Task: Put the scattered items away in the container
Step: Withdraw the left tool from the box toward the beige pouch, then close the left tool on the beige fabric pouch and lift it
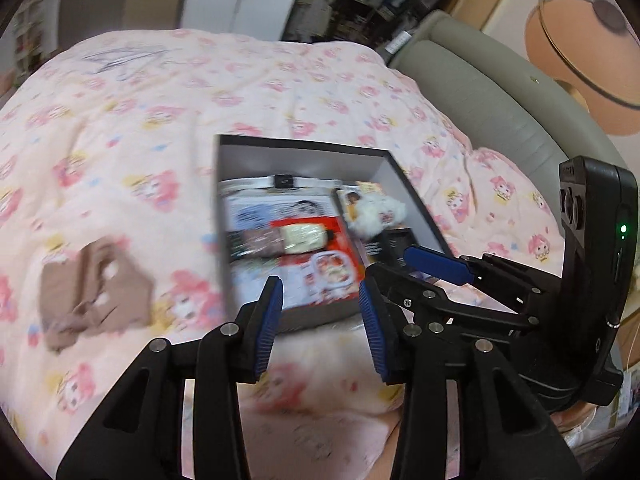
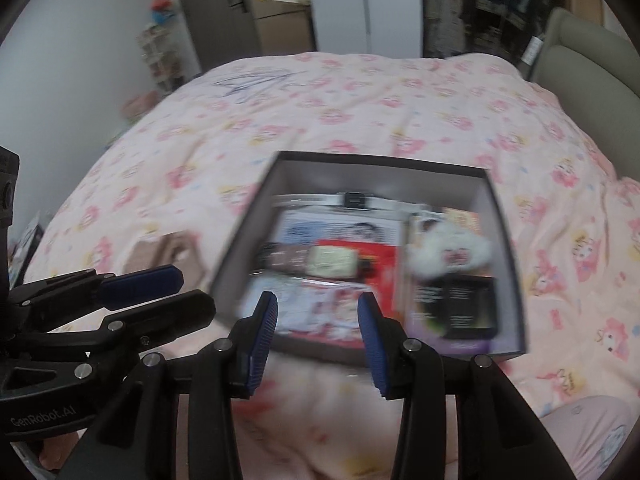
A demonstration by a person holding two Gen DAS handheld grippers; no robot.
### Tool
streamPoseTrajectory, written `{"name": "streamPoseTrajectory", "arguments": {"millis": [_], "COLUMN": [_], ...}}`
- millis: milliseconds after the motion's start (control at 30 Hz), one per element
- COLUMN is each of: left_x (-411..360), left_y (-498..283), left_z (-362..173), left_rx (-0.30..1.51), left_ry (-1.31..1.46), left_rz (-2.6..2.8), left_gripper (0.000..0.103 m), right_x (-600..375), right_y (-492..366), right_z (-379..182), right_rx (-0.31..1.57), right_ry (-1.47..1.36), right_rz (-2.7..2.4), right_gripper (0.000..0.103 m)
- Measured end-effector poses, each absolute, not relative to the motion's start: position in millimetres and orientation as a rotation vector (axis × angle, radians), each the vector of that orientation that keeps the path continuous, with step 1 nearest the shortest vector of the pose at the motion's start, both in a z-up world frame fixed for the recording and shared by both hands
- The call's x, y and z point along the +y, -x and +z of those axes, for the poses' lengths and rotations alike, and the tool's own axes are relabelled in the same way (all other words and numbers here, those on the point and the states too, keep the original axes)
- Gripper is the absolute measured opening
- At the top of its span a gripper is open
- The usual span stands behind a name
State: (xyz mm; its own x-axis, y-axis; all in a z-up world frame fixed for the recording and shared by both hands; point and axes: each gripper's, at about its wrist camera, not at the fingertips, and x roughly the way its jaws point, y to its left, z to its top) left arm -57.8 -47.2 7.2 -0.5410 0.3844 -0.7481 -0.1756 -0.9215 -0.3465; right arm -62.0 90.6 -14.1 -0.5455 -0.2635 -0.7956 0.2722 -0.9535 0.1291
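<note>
A dark open box (image 1: 304, 146) (image 2: 380, 160) lies on the pink bed. It holds booklets, a watch (image 2: 354, 200), a white fluffy toy (image 1: 378, 210) (image 2: 448, 252), a brown-and-cream tube (image 2: 316, 262) and a black card (image 2: 460, 308). A brown folded cloth (image 1: 94, 292) (image 2: 164, 256) lies on the quilt left of the box. My left gripper (image 1: 320, 300) is open and empty at the box's near edge. My right gripper (image 2: 317, 312) is open and empty over the box's near edge; it also shows in the left wrist view (image 1: 436, 268).
The pink patterned quilt (image 1: 160, 120) (image 2: 360, 100) covers the bed. A grey padded headboard (image 1: 500, 112) (image 2: 580, 68) stands to the right. A wardrobe and a door are behind the bed. Both views are blurred by motion.
</note>
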Motion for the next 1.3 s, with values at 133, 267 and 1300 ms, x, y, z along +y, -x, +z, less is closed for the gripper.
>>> {"name": "streamPoseTrajectory", "arguments": {"millis": [133,267,1300], "left_x": [-91,-131,-321], "left_y": [37,24,80], "left_z": [0,-12,-183], "left_rx": [-0.388,-0.475,-1.159], "left_ry": [1.337,1.371,1.601], "left_rz": [2.534,2.574,2.54], "left_gripper": [0.041,0.046,0.042], "right_x": [47,4,-135], "right_y": [56,60,186], "right_z": [-21,-36,-188], "right_rx": [0.033,0.015,0.081], "right_ry": [-1.297,-1.326,-1.81], "right_rz": [-2.428,-2.292,-2.015], "right_gripper": [0.038,0.038,0.057]}}
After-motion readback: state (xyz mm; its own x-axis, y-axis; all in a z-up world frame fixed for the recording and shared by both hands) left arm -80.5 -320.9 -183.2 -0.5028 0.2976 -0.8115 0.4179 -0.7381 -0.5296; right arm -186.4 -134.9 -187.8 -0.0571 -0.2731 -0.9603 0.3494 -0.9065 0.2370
